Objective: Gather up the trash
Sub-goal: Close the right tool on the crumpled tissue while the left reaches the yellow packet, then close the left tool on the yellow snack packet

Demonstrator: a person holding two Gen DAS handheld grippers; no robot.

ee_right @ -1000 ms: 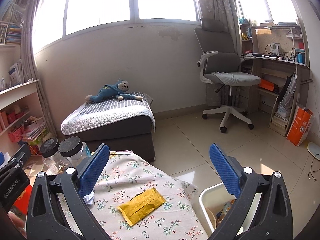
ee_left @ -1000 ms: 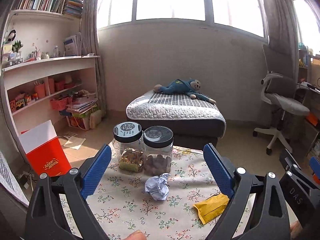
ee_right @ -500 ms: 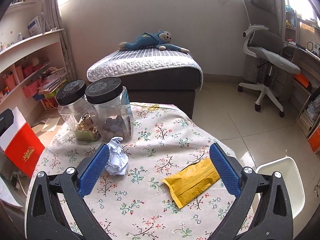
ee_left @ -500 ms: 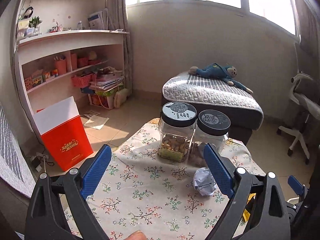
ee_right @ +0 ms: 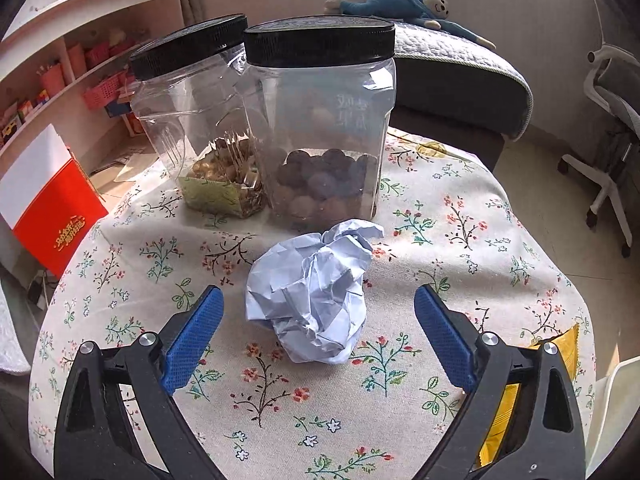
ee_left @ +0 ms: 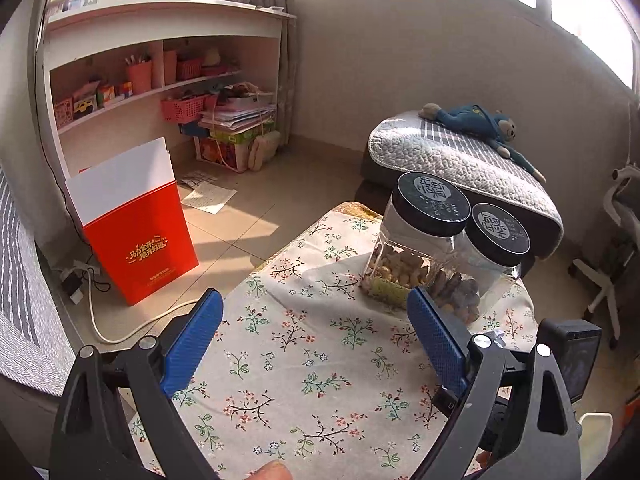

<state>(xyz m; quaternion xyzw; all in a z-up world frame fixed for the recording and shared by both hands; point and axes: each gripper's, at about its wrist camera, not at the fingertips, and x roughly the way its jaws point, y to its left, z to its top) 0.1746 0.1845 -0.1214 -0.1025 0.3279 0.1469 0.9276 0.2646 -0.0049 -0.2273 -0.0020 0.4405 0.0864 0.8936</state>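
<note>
The right hand-held gripper (ee_right: 316,320) has closed in on the crumpled paper (ee_right: 310,294), which lies on the tabletop (ee_right: 460,240) just before the jars (ee_right: 320,120), between its spread-wide fingers, lined up to pinch; the left hand-held gripper (ee_left: 314,334) hangs agape, empty.

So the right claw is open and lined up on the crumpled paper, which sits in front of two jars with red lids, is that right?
One thing is off: the lids are black, not red, as the right wrist view shows. The rest stands: the right claw is open and lined up on the crumpled paper, which sits in front of the two jars.
</note>
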